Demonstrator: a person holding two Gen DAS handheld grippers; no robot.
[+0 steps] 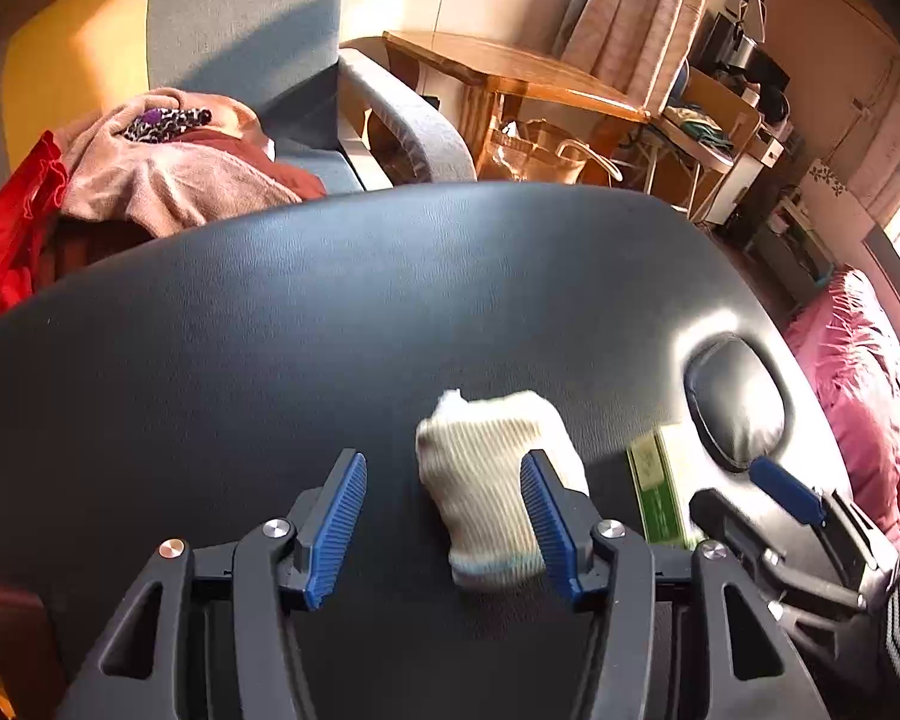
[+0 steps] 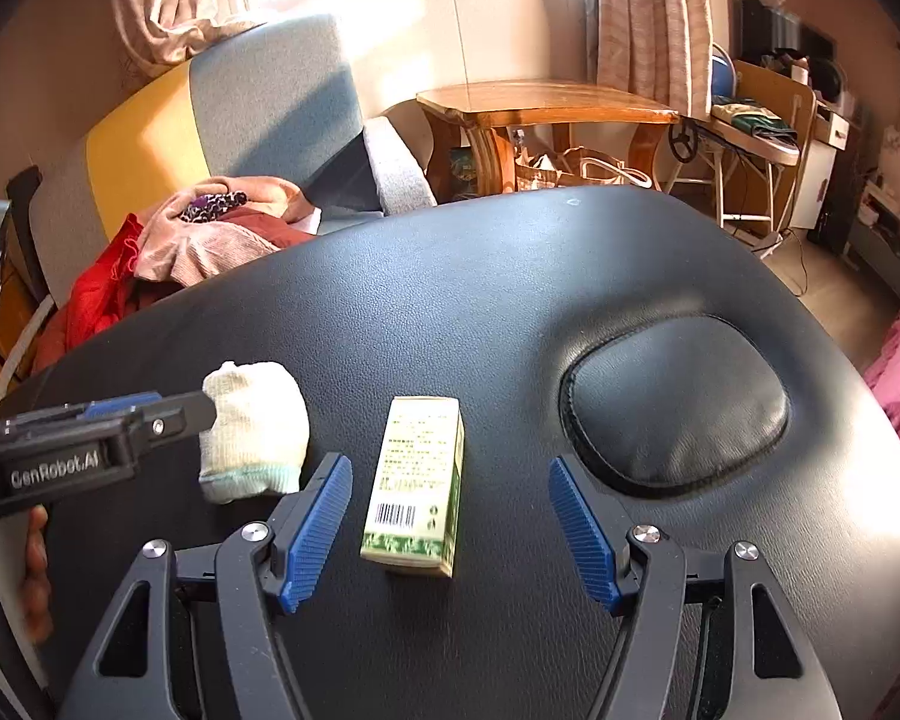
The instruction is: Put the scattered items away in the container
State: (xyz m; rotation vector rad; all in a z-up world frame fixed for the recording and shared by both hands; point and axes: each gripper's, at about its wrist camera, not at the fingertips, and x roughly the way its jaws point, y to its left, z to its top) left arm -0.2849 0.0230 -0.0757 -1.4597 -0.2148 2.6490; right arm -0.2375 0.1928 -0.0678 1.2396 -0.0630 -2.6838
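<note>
A rolled cream sock point(image 1: 492, 480) lies on the black padded table point(image 1: 270, 330). My left gripper point(image 1: 444, 516) stands open around it; the right pad overlaps the sock's edge and the left pad is well clear of it. A small green and white box point(image 2: 414, 492) stands on the same table point(image 2: 510, 276), between the fingers of my open right gripper point(image 2: 450, 516), neither pad touching it. The sock point(image 2: 252, 426) shows left of the box, with the left gripper point(image 2: 192, 408) coming in from the side. The box point(image 1: 660, 492) and the right gripper point(image 1: 750, 498) sit at the right. No container is in view.
An oval inset cushion point(image 2: 672, 402) lies in the table right of the box. Beyond the far edge stand a grey armchair point(image 1: 246, 30) heaped with clothes point(image 1: 168, 168) and a wooden table point(image 2: 546, 99). Pink bedding point(image 1: 870, 396) lies off the right edge.
</note>
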